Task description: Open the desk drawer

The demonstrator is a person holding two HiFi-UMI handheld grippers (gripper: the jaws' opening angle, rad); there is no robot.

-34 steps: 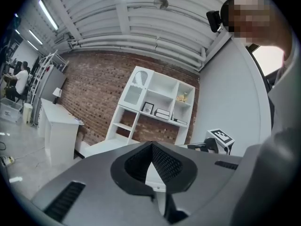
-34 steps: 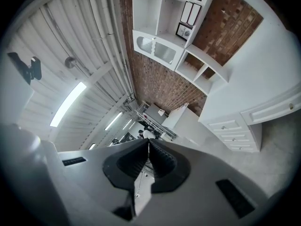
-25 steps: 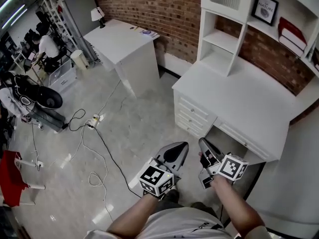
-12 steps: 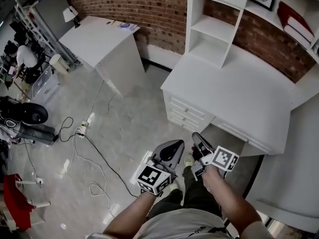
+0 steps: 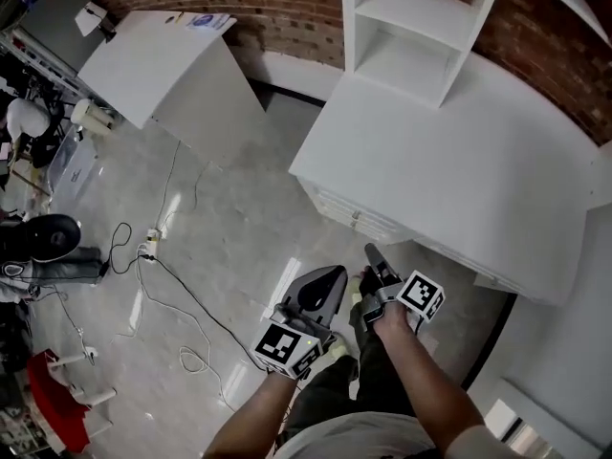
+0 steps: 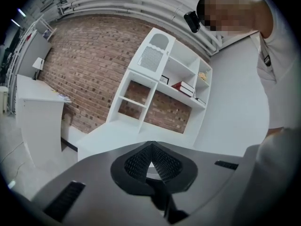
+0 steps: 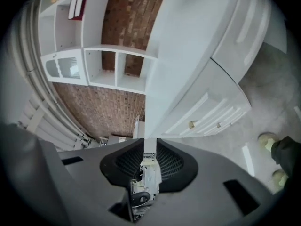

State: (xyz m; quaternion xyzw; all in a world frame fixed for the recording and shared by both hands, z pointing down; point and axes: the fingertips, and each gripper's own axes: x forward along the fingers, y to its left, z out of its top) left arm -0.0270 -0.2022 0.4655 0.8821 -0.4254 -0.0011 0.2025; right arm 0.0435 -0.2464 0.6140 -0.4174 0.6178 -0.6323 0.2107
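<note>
**Desk drawer not yet opened**

The left gripper is being held closed and empty. The jaws of the right gripper are opening narrowly, nothing between them. The desk drawer is sitting shut under the bench edge, near the right gripper.

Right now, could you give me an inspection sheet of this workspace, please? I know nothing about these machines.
Surface: the white desk top carries only a shelf unit.
Job's things: the desk drawers are all shut, untouched.
Clutter: nothing seen on the desk; a red item stands on the floor, far left.
Grippers: left gripper has its jaws together, empty; right gripper has its jaws opening, nothing between them; both are short of the drawers.
Cables: cables trail over the floor from a power strip.
Surroundings: brick wall, a second white desk, a person at far left.
</note>
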